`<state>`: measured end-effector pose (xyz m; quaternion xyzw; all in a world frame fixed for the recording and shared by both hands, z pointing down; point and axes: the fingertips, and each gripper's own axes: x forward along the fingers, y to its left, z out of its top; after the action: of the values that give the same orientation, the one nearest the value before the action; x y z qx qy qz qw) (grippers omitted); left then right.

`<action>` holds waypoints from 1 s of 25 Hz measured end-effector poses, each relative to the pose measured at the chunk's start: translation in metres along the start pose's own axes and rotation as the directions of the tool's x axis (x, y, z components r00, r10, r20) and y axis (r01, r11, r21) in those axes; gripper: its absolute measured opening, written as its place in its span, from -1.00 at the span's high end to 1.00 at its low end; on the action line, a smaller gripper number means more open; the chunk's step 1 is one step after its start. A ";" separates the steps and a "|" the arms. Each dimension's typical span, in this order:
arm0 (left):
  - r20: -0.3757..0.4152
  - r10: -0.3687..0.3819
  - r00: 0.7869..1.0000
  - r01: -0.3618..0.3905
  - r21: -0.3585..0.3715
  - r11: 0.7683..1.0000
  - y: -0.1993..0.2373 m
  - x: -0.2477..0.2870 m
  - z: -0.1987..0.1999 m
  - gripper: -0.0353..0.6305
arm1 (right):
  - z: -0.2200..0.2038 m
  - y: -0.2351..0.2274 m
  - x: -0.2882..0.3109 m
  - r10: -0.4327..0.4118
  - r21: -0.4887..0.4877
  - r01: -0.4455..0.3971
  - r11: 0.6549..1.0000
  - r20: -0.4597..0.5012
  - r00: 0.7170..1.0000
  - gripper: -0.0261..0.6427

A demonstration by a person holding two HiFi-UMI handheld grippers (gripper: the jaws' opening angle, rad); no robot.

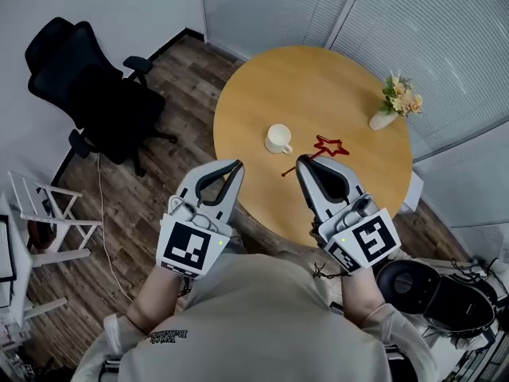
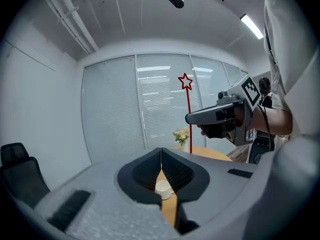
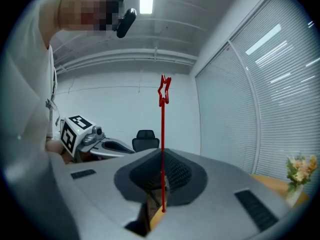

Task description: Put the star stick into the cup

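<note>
A red star stick (image 1: 326, 147) is clamped in my shut right gripper (image 1: 303, 160), which hovers over the near part of the round wooden table (image 1: 318, 78). In the right gripper view the star stick (image 3: 162, 149) stands upright between the closed jaws of the right gripper (image 3: 161, 156), star at the top. A white cup (image 1: 278, 139) stands on the table just beyond and left of that gripper. My left gripper (image 1: 237, 164) is shut on nothing, level with the right one. Below the left gripper (image 2: 161, 156) the cup (image 2: 162, 188) shows through a gap.
A small vase of flowers (image 1: 395, 102) stands at the table's far right edge. A black office chair (image 1: 95, 86) is on the wooden floor to the left, a white rack (image 1: 40, 213) nearer left, and dark gear (image 1: 429, 289) at lower right.
</note>
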<state>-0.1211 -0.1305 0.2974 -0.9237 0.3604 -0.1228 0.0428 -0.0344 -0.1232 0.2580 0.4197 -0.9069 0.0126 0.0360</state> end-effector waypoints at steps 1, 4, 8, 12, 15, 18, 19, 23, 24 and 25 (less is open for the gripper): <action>0.002 -0.008 1.000 0.008 -0.005 1.000 0.006 0.000 -0.002 0.83 | 0.000 0.000 0.006 -0.012 0.001 0.012 1.000 0.000 1.000 0.83; -0.004 -0.028 1.000 0.027 -0.012 1.000 0.017 0.002 -0.010 0.83 | -0.001 -0.001 0.019 -0.038 0.000 0.038 0.999 0.001 0.999 0.83; -0.011 -0.057 0.998 0.057 0.010 0.998 0.022 0.014 -0.017 0.83 | -0.003 -0.010 0.023 -0.060 -0.004 0.060 0.998 -0.006 0.998 0.83; -0.006 -0.071 0.997 0.071 0.027 0.997 0.023 0.026 -0.015 0.83 | -0.006 -0.020 0.023 -0.072 0.000 0.072 0.997 -0.013 0.997 0.83; -0.003 -0.068 0.998 0.068 0.029 0.997 0.024 0.032 -0.010 0.83 | -0.008 -0.028 0.024 -0.071 0.003 0.071 0.997 -0.018 0.997 0.83; -0.006 -0.053 0.999 0.053 0.027 0.998 0.025 0.040 -0.008 0.83 | -0.008 -0.036 0.025 -0.050 0.022 0.051 0.998 -0.012 0.999 0.83; -0.006 -0.048 0.999 0.048 0.025 0.999 0.024 0.043 -0.007 0.83 | -0.008 -0.039 0.025 -0.042 0.027 0.042 0.999 -0.009 0.999 0.83; -0.015 -0.034 0.999 0.034 0.016 0.999 0.024 0.053 -0.006 0.83 | -0.007 -0.047 0.028 -0.018 0.029 0.019 0.999 -0.006 1.000 0.83; -0.019 -0.031 0.999 0.032 0.014 0.999 0.023 0.055 -0.006 0.83 | -0.008 -0.050 0.028 -0.015 0.032 0.016 0.999 -0.005 1.000 0.83; -0.024 -0.029 0.999 0.029 0.013 0.999 0.023 0.058 -0.006 0.83 | -0.008 -0.054 0.029 -0.014 0.036 0.014 0.999 -0.005 1.000 0.83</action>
<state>-0.0968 -0.1864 0.3111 -0.9270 0.3465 -0.1368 0.0430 -0.0117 -0.1797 0.2679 0.4266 -0.9034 0.0298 0.0306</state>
